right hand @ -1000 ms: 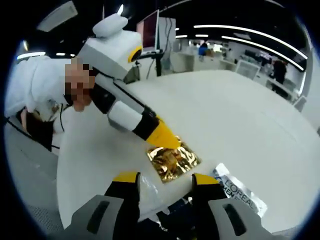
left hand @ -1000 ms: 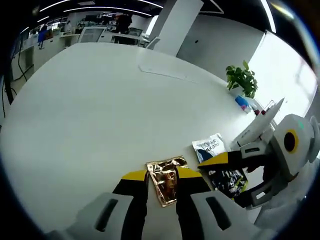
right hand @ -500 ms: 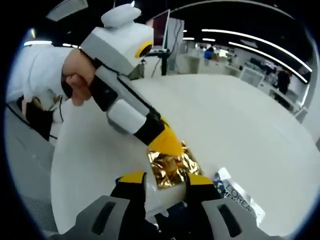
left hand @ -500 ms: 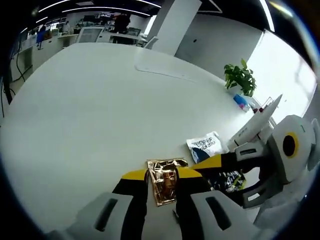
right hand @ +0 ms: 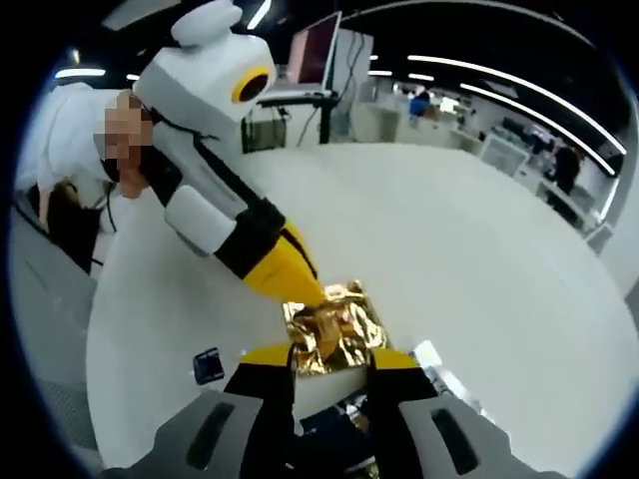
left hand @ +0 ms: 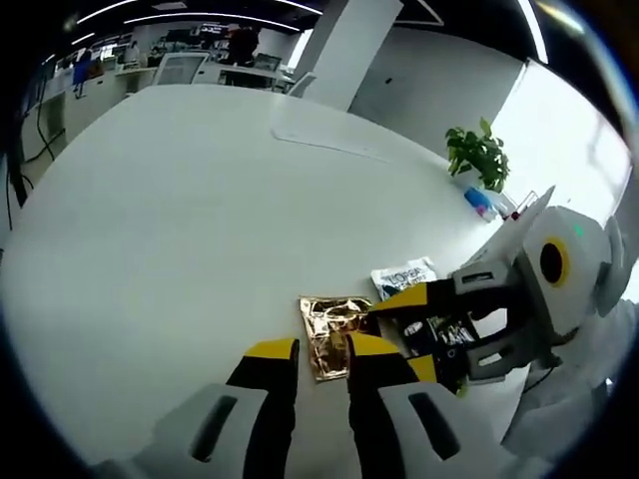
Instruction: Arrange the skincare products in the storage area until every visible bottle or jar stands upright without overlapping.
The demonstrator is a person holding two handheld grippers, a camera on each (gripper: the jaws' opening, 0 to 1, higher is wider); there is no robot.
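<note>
A crumpled gold foil sachet sits between the yellow tips of my left gripper, which is shut on its near edge. In the right gripper view the left gripper reaches in from the left and pinches that sachet just above the white table. My right gripper holds a dark printed packet between its jaws, close beside the gold sachet. A white sachet with black lettering lies flat just behind it.
A small dark square piece lies on the table near the front edge. A potted plant and a blue bottle stand at the far right edge. A person in white holds both grippers.
The two grippers have come closer together around the gold sachet. The right gripper's jaws have narrowed. The white lettered sachet now sits farther from the left gripper's tips.
</note>
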